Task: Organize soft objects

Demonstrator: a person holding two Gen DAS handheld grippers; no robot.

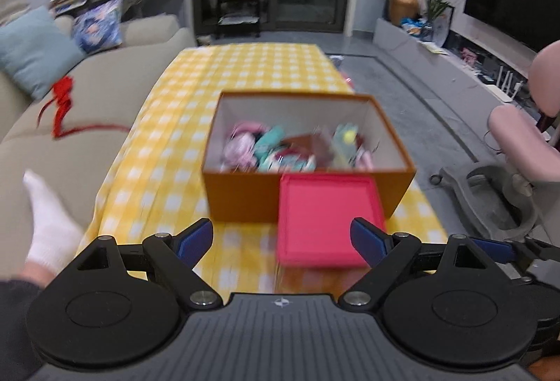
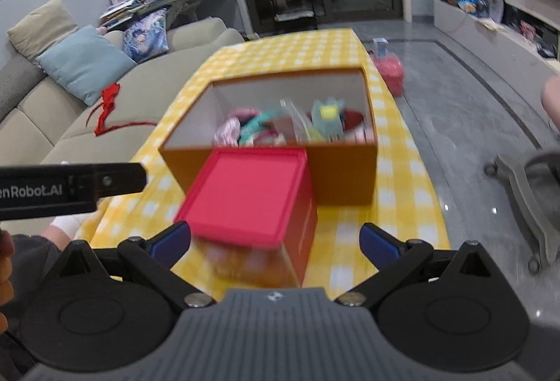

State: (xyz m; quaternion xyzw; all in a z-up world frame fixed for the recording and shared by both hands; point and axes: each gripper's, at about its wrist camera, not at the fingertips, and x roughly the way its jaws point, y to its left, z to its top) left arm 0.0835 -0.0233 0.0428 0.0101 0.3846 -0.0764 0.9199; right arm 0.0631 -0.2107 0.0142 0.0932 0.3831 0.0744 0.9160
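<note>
A table draped in a yellow checked cloth (image 1: pixel 182 122) is seen running away from both cameras, with a beige sofa (image 1: pixel 98 122) just beside its left edge and bare grey floor (image 2: pixel 465 122) open along its right edge. An open orange box (image 1: pixel 241 195) is set on the near half of the cloth, and a heap of small soft items (image 1: pixel 280 146) in pink, teal and yellow is seen lying inside it, blurred too much to be told apart. A red box (image 2: pixel 245 195) with a raised rim is placed in front of the orange box, touching or just short of its near wall; which cannot be told. The far half of the cloth is left uncovered. The left gripper (image 1: pixel 281 237) is held above the near table edge with its blue-tipped jaws spread wide and nothing between them. The right gripper (image 2: pixel 274 241) is likewise held with jaws wide apart and unloaded, the red box lying beyond them. A red ribbon (image 1: pixel 61 104) is seen lying on the sofa, and a pink chair (image 1: pixel 525 143) stands on the floor, well apart from the table's right edge
</note>
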